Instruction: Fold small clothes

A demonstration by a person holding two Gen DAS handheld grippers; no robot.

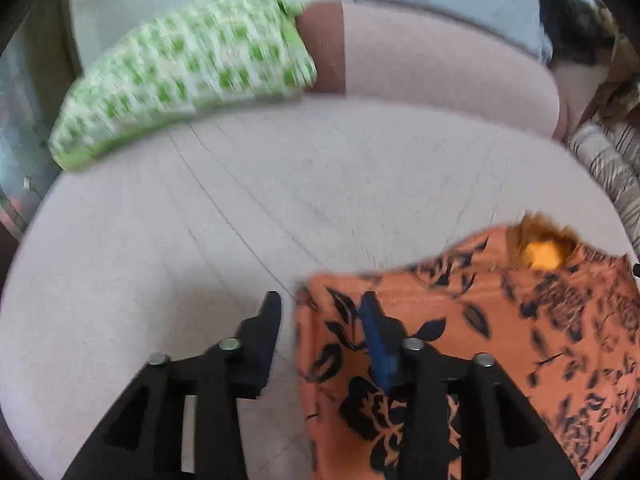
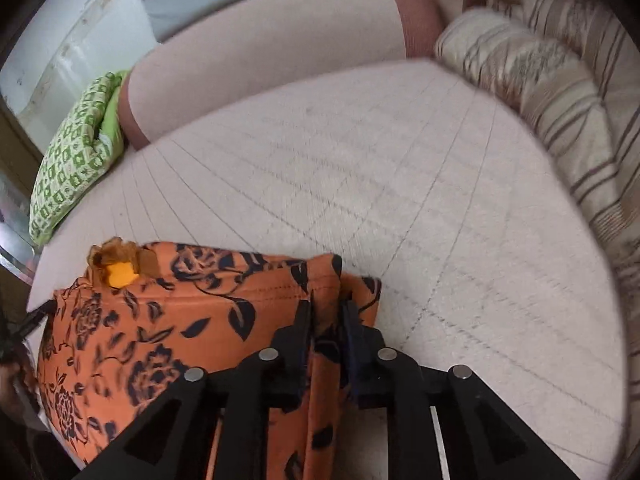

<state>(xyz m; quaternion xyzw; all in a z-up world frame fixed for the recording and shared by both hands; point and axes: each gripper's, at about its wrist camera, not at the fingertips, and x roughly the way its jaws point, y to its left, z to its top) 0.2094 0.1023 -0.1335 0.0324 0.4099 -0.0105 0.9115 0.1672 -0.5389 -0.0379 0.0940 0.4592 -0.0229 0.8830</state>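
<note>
Orange cotton garment with black flower print (image 2: 160, 328) lies at the near edge of the pale pink quilted bed (image 2: 360, 184), and your right claw (image 2: 326, 316) is pinched on a raised fold at its right-hand edge. Your left claw (image 1: 320, 312) stands partly open over the garment's left edge, one finger above the bare bed and the other above the cloth, gripping nothing. Beyond the garment you have a wide bare stretch of bed, bounded by the green-and-white checked pillow (image 1: 188, 72) far left and the striped beige cushion (image 2: 560, 92) right.
</note>
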